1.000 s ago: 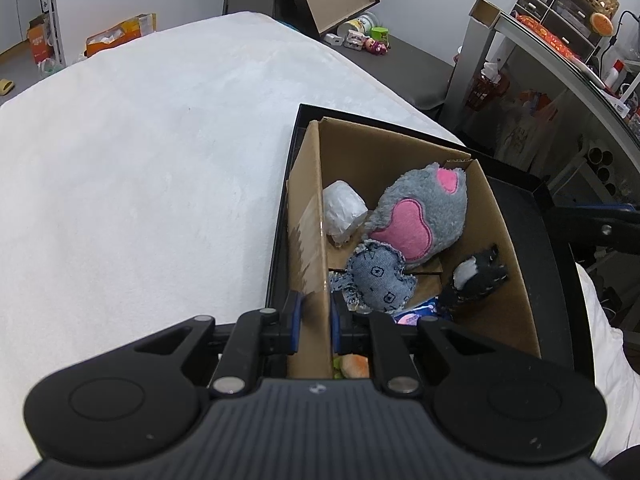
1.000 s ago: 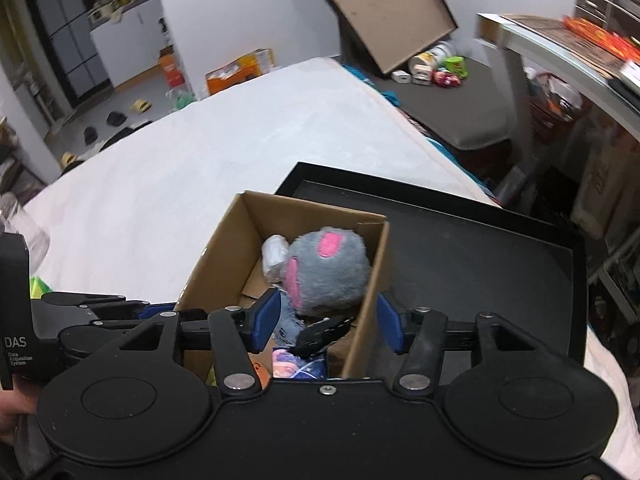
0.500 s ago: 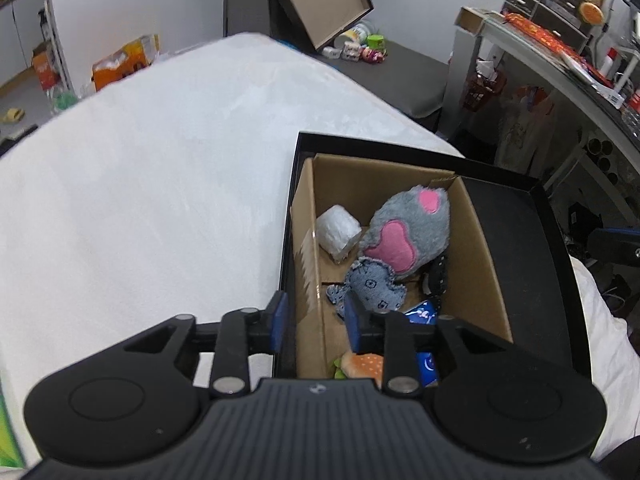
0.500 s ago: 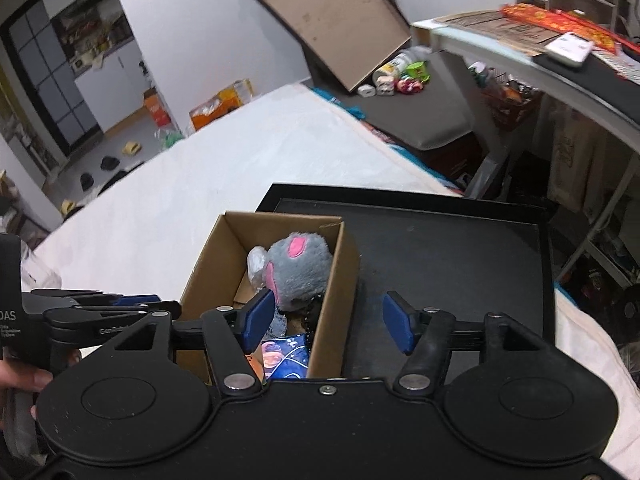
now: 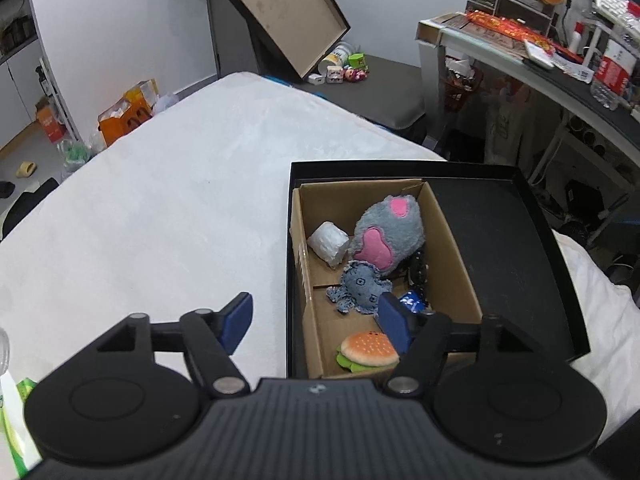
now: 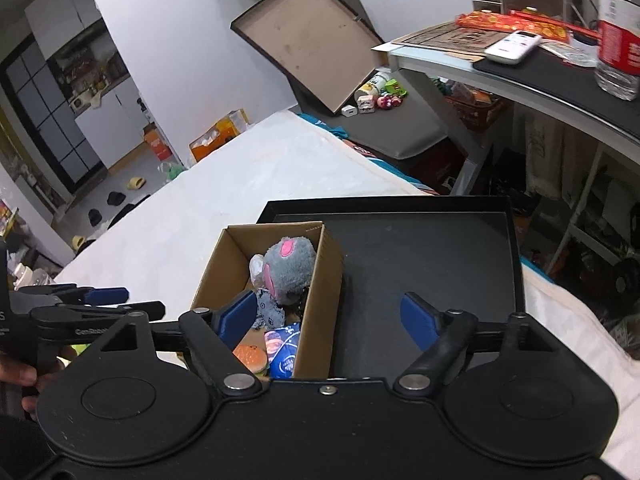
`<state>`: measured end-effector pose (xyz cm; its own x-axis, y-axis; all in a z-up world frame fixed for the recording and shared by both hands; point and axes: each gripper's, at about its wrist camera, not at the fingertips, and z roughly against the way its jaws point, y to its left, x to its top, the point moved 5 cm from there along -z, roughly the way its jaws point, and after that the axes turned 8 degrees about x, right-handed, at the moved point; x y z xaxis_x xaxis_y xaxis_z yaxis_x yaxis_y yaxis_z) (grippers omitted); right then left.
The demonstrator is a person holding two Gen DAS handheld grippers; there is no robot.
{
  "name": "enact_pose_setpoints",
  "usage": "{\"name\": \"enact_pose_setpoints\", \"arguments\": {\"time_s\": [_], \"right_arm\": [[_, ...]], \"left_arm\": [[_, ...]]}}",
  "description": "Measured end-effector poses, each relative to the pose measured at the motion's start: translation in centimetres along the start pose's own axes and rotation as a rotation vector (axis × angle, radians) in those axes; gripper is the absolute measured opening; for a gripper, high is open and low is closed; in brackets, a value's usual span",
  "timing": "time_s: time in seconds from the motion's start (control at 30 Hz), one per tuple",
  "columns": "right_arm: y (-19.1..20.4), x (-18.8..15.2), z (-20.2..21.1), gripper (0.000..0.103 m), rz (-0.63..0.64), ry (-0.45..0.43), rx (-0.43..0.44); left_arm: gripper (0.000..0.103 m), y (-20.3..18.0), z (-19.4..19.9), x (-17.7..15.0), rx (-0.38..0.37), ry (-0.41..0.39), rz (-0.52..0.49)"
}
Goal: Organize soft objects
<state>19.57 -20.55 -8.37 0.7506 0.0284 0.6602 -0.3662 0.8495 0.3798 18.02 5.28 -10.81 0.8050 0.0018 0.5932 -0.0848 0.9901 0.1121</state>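
Both hand-held grippers, left and right, hang released and empty above the cardboard box in a black tray on the bed. Soft toys already fill it; any finishing nudge should be gentle.

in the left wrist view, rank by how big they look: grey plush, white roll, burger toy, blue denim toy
1. grey plush, clearly largest
2. burger toy and blue denim toy look alike; the burger lies nearer the camera, so no ranking
3. white roll, smallest
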Motion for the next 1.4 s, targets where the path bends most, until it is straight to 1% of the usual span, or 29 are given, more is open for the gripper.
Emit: {"name": "enact_pose_setpoints", "arguments": {"time_s": [0.07,0.2,0.27,0.33,0.4,0.47,0.57,0.63,0.73,0.83,0.93,1.07,1.2,1.33,1.4], "right_arm": [[-0.2,-0.4,0.9,0.083,-0.016,-0.009,0.001],[-0.1,-1.0,2.3,0.091,-0.043,-0.023,0.001],[0.2,-1.3,2.9,0.093,-0.045,-0.028,0.003],[0.6,-1.5,3.6,0.1,-0.041,-0.034,-0.003],[1.0,-1.8,4.5,0.103,-0.033,-0.051,-0.023],[1.3,-2.2,5.3,0.103,-0.034,-0.066,-0.035],[1.4,-3.0,6.3,0.103,-0.059,-0.075,-0.03],[1.4,-3.5,6.7,0.103,-0.073,-0.075,-0.034],[1.7,-4.4,7.5,0.103,-0.111,-0.076,-0.024],[2.1,-5.0,8.2,0.103,-0.141,-0.085,-0.025],[2.9,-5.6,8.7,0.103,-0.148,-0.09,-0.037],[3.8,-6.1,9.6,0.103,-0.167,-0.107,-0.047],[4.6,-6.7,10.4,0.103,-0.17,-0.101,-0.049],[5.0,-7.1,11.3,0.103,-0.18,-0.107,-0.061],[5.2,-7.4,11.7,0.103,-0.181,-0.115,-0.065]], "left_arm": [[0.074,0.1,0.9,0.0,-0.006,-0.003,-0.004],[0.075,0.3,2.6,-0.5,-0.004,-0.011,-0.011],[0.082,0.3,3.6,-0.8,-0.006,-0.019,-0.012],[0.086,0.4,4.5,-1.0,-0.011,-0.031,-0.009],[0.087,0.4,5.3,-1.1,-0.016,-0.044,-0.007],[0.088,0.2,6.1,-1.4,-0.023,-0.051,-0.005],[0.092,0.0,7.2,-1.7,-0.037,-0.051,-0.009],[0.093,-0.1,8.0,-2.1,-0.047,-0.051,-0.012],[0.093,-0.1,9.2,-2.6,-0.072,-0.054,-0.008],[0.094,0.3,10.3,-3.0,-0.081,-0.058,0.006],[0.094,0.4,11.3,-3.5,-0.093,-0.062,0.012],[0.094,0.0,12.3,-4.3,-0.102,-0.068,-0.005],[0.094,-0.2,13.3,-4.9,-0.101,-0.073,-0.009],[0.094,-0.4,14.4,-5.5,-0.118,-0.085,-0.012],[0.094,-0.5,14.9,-5.7,-0.113,-0.094,-0.013]]}}
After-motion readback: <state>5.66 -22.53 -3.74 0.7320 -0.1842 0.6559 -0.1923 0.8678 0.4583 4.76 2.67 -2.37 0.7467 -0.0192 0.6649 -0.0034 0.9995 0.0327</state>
